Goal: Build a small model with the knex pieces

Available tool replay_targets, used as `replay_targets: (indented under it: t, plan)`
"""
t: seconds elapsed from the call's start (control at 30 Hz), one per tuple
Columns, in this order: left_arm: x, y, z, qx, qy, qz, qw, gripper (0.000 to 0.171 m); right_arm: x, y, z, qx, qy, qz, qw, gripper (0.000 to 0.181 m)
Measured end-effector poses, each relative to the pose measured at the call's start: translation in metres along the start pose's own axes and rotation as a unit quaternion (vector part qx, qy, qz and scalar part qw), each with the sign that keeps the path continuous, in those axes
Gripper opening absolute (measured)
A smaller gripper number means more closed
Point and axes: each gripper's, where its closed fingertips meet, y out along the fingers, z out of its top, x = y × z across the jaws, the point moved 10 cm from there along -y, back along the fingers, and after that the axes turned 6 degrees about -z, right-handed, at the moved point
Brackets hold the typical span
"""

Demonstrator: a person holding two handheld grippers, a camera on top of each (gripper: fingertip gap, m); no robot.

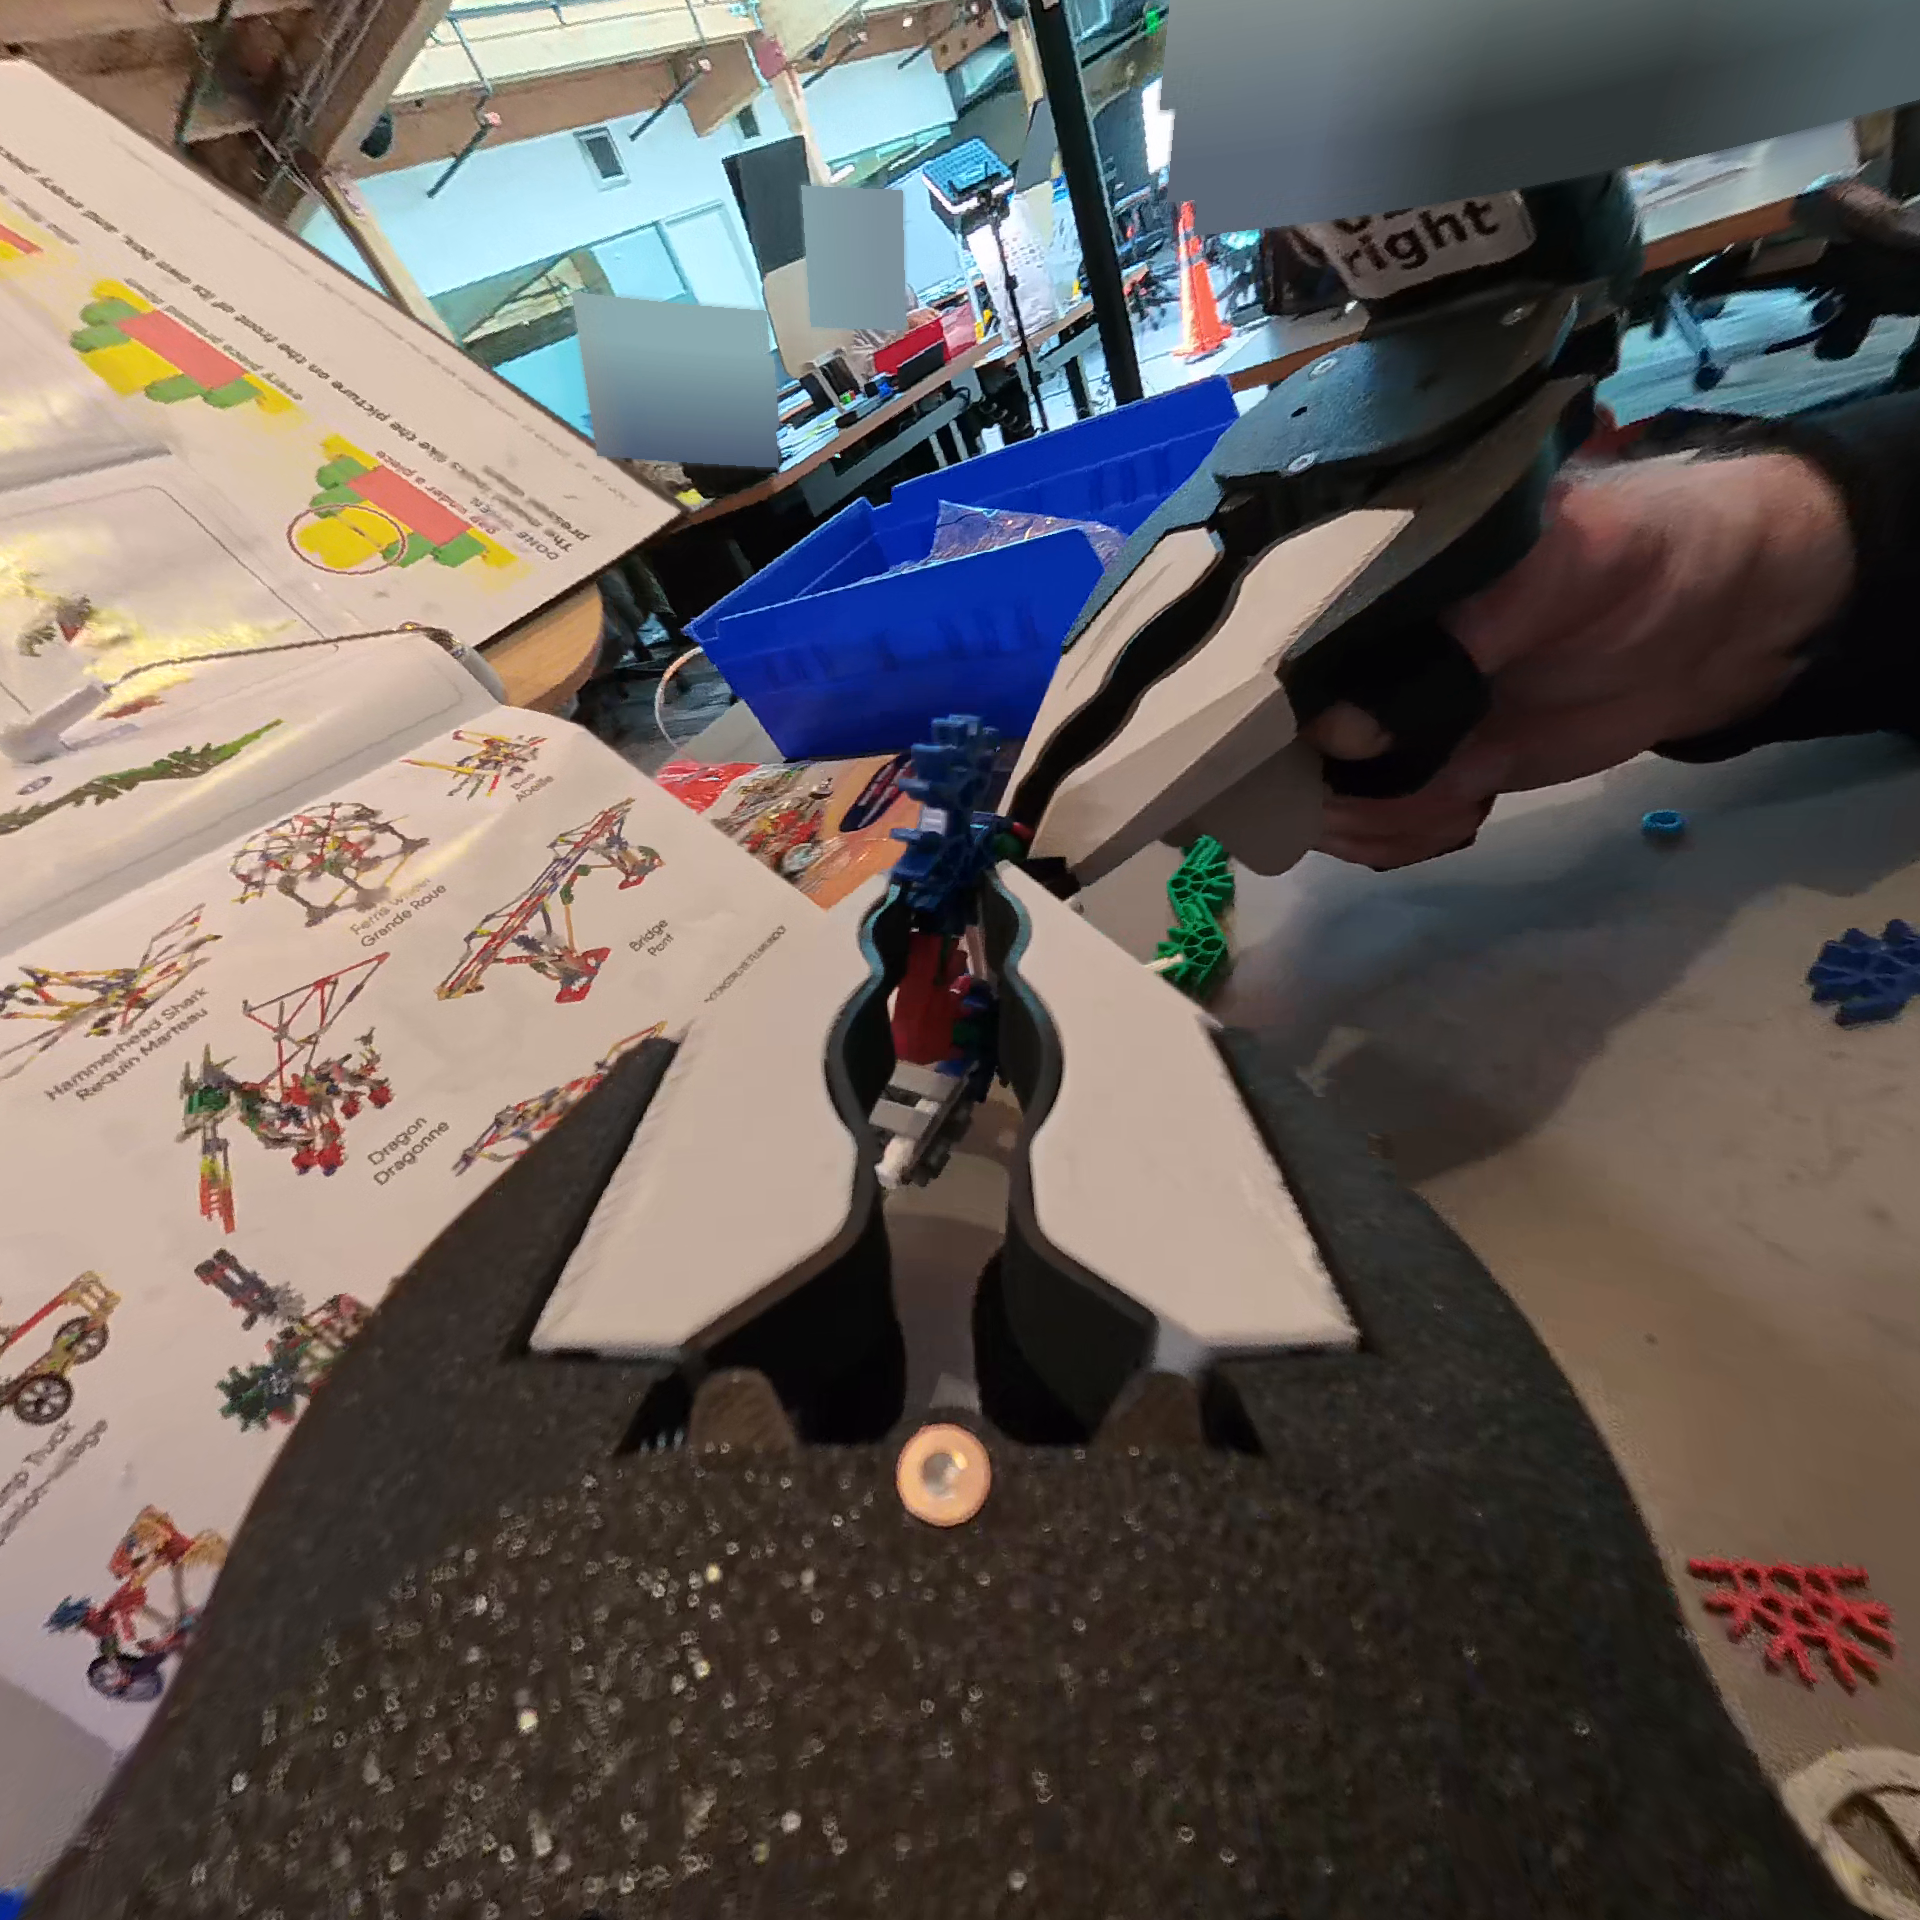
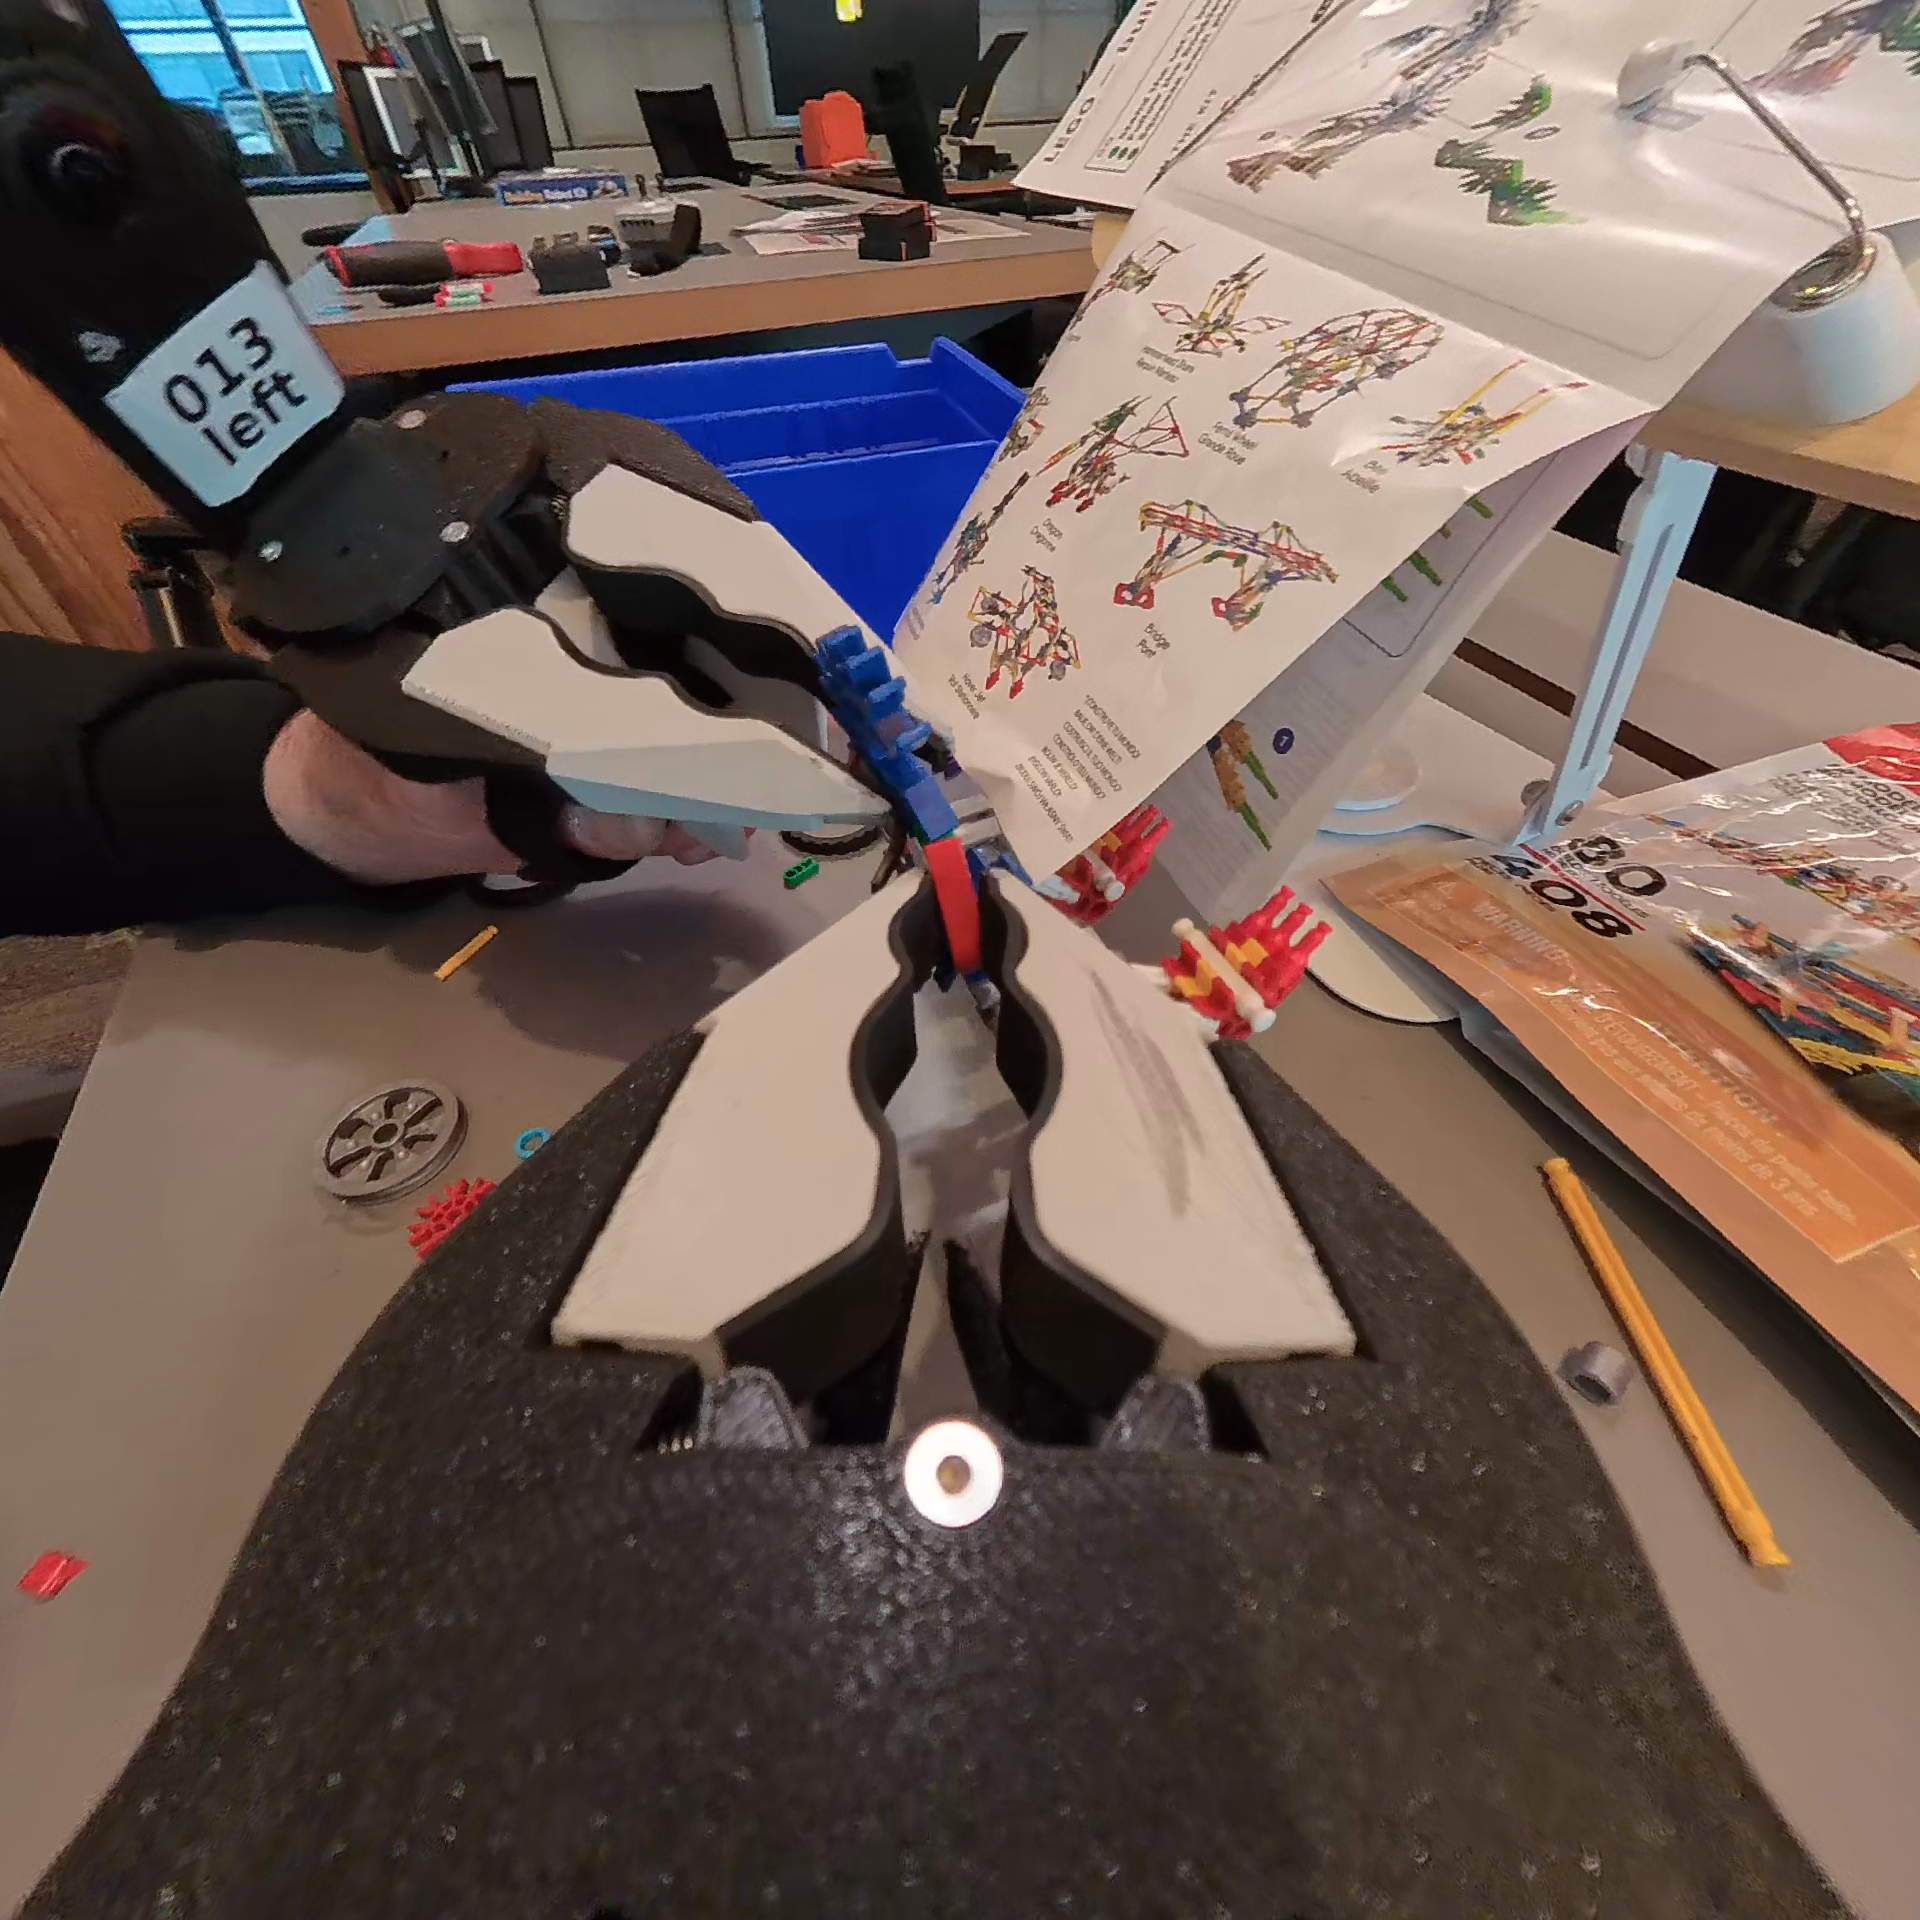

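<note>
Printed instruction sheet of coloured model drawings (image 1: 343, 997) far left. Left gripper (image 1: 943, 896) pinches small rod-and-connector toy assembly, blue and red plastic (image 1: 940, 831), above grey tabletop (image 1: 1558, 1195). Right gripper (image 2: 951, 896) pinches the same assembly's red piece. Red snowflake-shaped plastic connector (image 1: 1797, 1626) lies right.

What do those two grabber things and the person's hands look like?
Both the left gripper and the right gripper have rough black speckled bodies, a round silver rivet, and pale grey pointed jaws with wavy black inner edges. Each carries a white label. The hands wear black fingerless gloves and black sleeves.
</note>
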Motion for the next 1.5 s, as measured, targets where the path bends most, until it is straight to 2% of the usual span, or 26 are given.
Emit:
replay_targets:
  t: [0.23, 0.33, 0.53, 0.73, 0.77, 0.87, 1.0, 1.17, 1.5]
  plan:
    - [0.007, 0.004, 0.005, -0.018, 0.057, 0.043, 0.997, 0.010, 0.002, -0.001, 0.001, 0.004, 0.005, -0.018, 1.000, 0.007]
    - [0.002, 0.003, 0.007, -0.021, 0.047, 0.030, 0.998, 0.015, 0.001, -0.002, 0.002, -0.005, -0.018, -0.004, 1.000, 0.006]
    - [-0.006, -0.005, 0.006, -0.008, 0.028, -0.041, 0.999, 0.019, -0.006, -0.002, 0.002, -0.026, -0.067, 0.015, 0.997, 0.004]
    - [-0.005, -0.012, 0.009, -0.033, 0.050, -0.104, 0.993, 0.019, -0.008, -0.007, 0.001, -0.052, -0.093, 0.061, 0.992, 0.004]
    - [-0.006, -0.013, 0.010, -0.033, 0.052, -0.101, 0.993, 0.027, -0.009, -0.007, 0.000, -0.059, -0.101, 0.064, 0.991, 0.004]
    - [-0.005, -0.018, 0.016, -0.032, 0.046, -0.129, 0.990, 0.026, -0.016, -0.004, -0.004, -0.075, -0.118, 0.087, 0.986, 0.004]
    - [0.005, -0.012, 0.009, -0.081, 0.065, -0.169, 0.980, 0.014, -0.022, -0.002, -0.006, -0.077, -0.127, 0.102, 0.984, 0.004]
    - [0.006, -0.012, 0.010, -0.080, 0.075, -0.164, 0.980, 0.009, -0.023, -0.002, -0.005, -0.074, -0.129, 0.095, 0.984, 0.004]
    - [0.015, -0.007, 0.014, -0.088, 0.136, -0.084, 0.983, 0.007, -0.017, -0.002, -0.002, -0.066, -0.111, 0.058, 0.990, 0.004]
